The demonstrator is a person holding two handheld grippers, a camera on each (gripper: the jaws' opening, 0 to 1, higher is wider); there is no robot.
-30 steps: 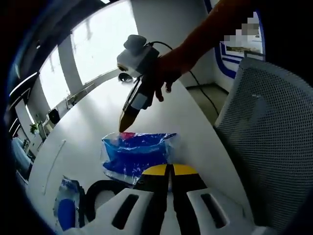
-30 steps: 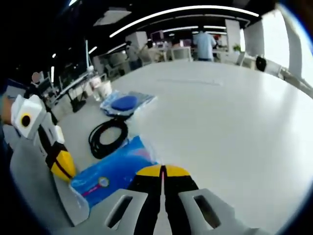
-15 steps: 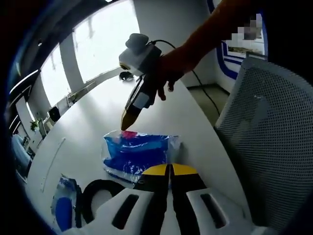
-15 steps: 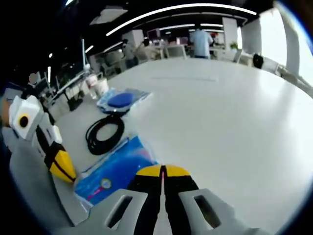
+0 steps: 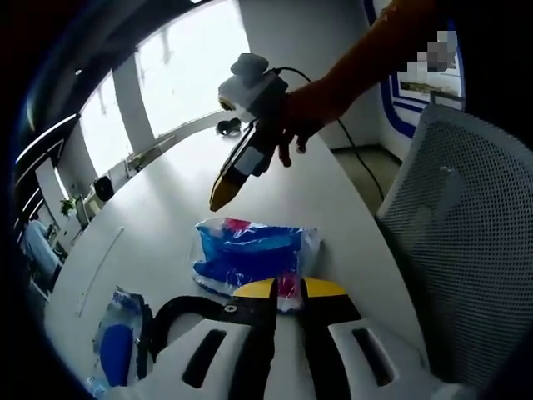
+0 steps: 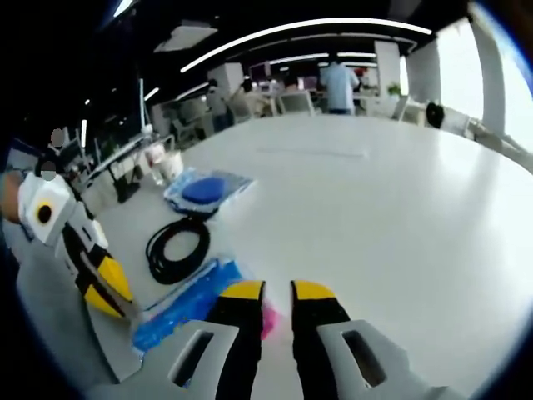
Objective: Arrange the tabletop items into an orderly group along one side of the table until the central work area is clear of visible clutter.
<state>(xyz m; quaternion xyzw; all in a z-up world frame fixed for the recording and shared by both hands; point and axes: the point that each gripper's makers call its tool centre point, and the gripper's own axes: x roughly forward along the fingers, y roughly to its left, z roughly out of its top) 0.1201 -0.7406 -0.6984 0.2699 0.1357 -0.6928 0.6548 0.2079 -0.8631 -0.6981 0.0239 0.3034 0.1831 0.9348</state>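
The right gripper (image 6: 276, 290) is held with its 2 yellow-tipped jaws clearly apart, and nothing is clamped between them. Through the gap a pink patch of the blue package (image 6: 187, 302) is seen on the table below. In the left gripper view, the right gripper (image 5: 221, 198) is gripped by a hand (image 5: 301, 117) and is pointed down at the far end of the blue package (image 5: 250, 250), with its tip held just above the wrapper and apart from it.

The left gripper (image 5: 288, 287) is seen with its jaws only narrowly apart, and a pink end of the package is framed between the tips. Whether the wrapper is pinched or merely lies behind the gap cannot be told. In the right gripper view, the left gripper (image 6: 115, 293) is met by the clear plastic edge of the package at its yellow tip.

The package is laid flat on the white table (image 6: 375, 208), near the edge where both grippers are held. Just beside it a coiled black cable (image 6: 176, 248) is laid, and beyond the cable a second blue packet (image 6: 206, 189) is placed, so that 3 items are lined up along 1 side. A grey mesh chair (image 5: 466, 250) is stood past the table edge. A person (image 6: 337, 83) is seen far off in the room.
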